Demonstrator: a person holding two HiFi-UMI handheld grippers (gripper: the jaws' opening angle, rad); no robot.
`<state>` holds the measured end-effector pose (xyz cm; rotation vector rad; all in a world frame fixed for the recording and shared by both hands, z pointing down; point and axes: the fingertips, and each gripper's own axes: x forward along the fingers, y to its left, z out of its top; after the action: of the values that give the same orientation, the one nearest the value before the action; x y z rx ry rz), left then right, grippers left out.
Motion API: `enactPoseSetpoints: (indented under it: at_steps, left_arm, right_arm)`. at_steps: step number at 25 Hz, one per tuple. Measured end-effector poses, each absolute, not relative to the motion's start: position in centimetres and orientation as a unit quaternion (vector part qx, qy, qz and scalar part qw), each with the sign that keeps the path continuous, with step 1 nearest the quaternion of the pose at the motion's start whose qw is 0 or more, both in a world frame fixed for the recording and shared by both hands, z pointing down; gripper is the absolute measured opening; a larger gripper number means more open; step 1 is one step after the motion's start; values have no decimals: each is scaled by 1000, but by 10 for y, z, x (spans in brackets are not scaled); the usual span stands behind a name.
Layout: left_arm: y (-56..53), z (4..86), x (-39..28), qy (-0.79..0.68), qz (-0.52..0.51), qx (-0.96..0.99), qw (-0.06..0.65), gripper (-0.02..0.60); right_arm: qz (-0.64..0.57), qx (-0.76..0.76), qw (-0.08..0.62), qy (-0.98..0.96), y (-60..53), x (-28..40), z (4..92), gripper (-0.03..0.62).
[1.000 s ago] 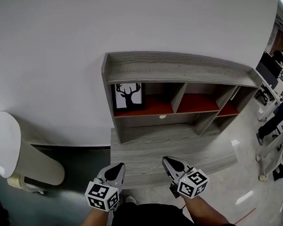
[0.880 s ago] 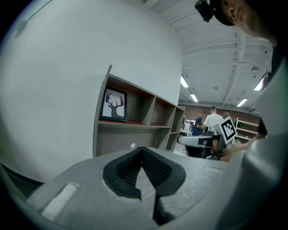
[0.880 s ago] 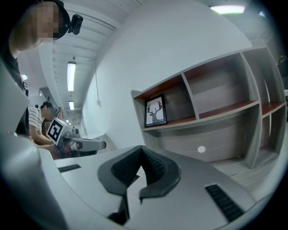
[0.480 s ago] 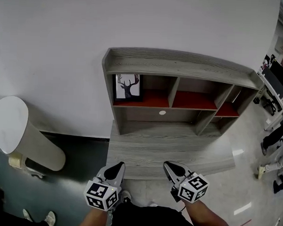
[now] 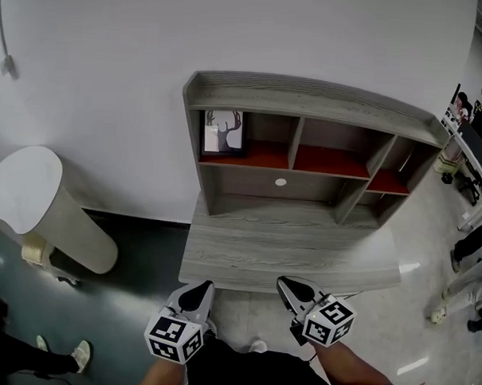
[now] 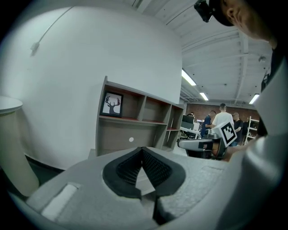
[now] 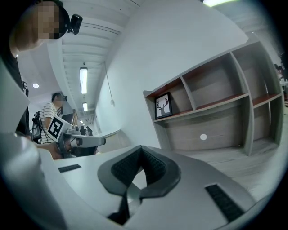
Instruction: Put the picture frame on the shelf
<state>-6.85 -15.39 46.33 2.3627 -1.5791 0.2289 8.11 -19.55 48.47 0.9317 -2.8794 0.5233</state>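
Note:
The picture frame (image 5: 224, 133), black-edged with a deer-head print, stands upright in the leftmost upper compartment of the grey wooden shelf (image 5: 308, 111). It also shows small in the left gripper view, the frame (image 6: 112, 104), and in the right gripper view, the frame (image 7: 163, 106). My left gripper (image 5: 198, 289) and right gripper (image 5: 289, 285) hang low near my body, well short of the shelf's front edge. Both are shut with nothing between their pads. The left gripper (image 6: 142, 150) and right gripper (image 7: 141, 150) tips meet in their own views.
The shelf unit has red-floored upper compartments and a wide grey lower deck (image 5: 290, 254). A white round-topped stand (image 5: 41, 211) sits at the left by the wall. People stand at desks at the far right (image 5: 470, 238). Someone's feet (image 5: 58, 355) are at the lower left.
The head view has pulled back and tilted, so the shelf sits higher and farther in the picture. Both grippers stay low by my body, shut as before.

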Motion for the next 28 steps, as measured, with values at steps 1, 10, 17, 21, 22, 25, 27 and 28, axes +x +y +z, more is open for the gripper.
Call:
enactPoseSetpoints:
  at_steps: [1,10,17,21,22,25,27,28]
  left_arm:
    - [-152,464,-68,-548,81,820,145,9]
    - [-165,450,-80,-524,77,838,135,9]
    - [-177,455,-105,-501,88,850,137,9]
    - [-184,455,-121,-495,91,853,137,9]
    - [-186,455,-124,-493,90,854,137,9]
    - [-189,453,-131,-488,87,857,138,9]
    - [-190,452,-136,-486,86,858,139,9]
    - [-191,452,-137,-486,86,859,139,9]
  right_arm:
    - [173,304,34,-936,-193,82,485,14]
    - [171,329,33,-928,-192,73,477,14]
    - [169,351,26,-921,-201,46,471,14]
    - [163,363,24,-917,-208,33,468,14]
    - [162,366,23,-916,-210,30,468,14]
    - [160,371,25,-914,-213,22,467,14]
    - [157,372,27,-914,-214,16,466,14]
    - [156,373,28,-914,-215,13,466,14]
